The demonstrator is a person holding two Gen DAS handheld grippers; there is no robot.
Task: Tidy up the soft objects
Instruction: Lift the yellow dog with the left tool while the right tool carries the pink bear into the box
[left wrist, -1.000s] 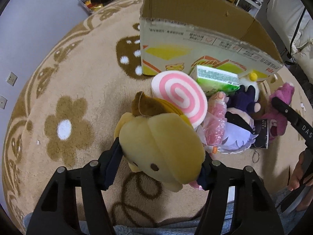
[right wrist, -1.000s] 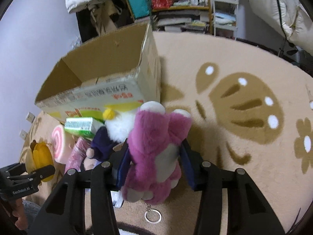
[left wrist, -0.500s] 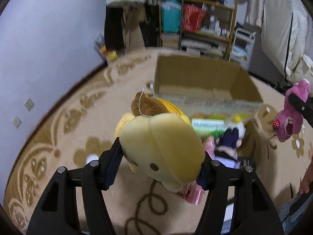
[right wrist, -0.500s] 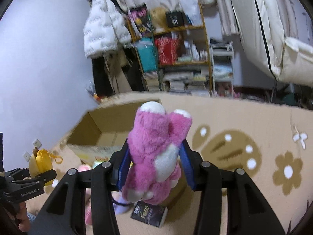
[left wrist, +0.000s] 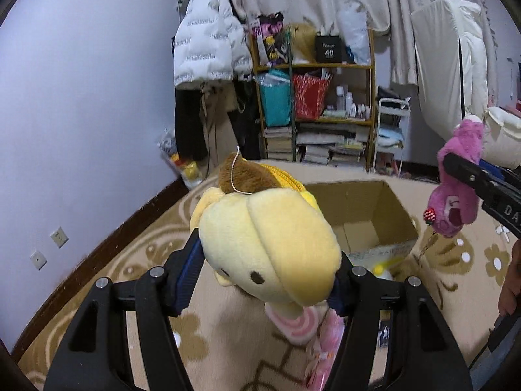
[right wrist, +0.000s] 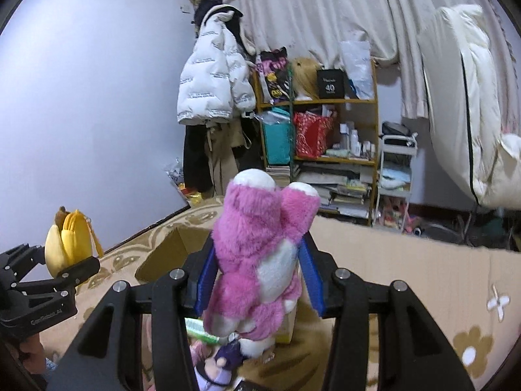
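Observation:
My left gripper (left wrist: 265, 270) is shut on a yellow banana plush (left wrist: 267, 244) with a brown top and holds it high above the carpet; it also shows in the right wrist view (right wrist: 70, 239). My right gripper (right wrist: 257, 277) is shut on a pink plush bear (right wrist: 260, 254), also lifted; the bear shows in the left wrist view (left wrist: 456, 192) at the right. An open cardboard box (left wrist: 368, 215) stands on the carpet below and beyond both toys. A pink swirl plush (left wrist: 296, 324) and several other soft toys (right wrist: 218, 358) lie near the box's front.
A cluttered shelf (left wrist: 312, 110) with books and bags stands against the far wall, with a white jacket (left wrist: 208, 42) hanging left of it. A white cart (left wrist: 390, 130) and bedding (left wrist: 452, 65) are at the right. A patterned beige carpet (left wrist: 156, 251) covers the floor.
Both grippers have risen and tilted up with their toys. The views now look across the room from higher up, and the box and toy pile sit lower in view.

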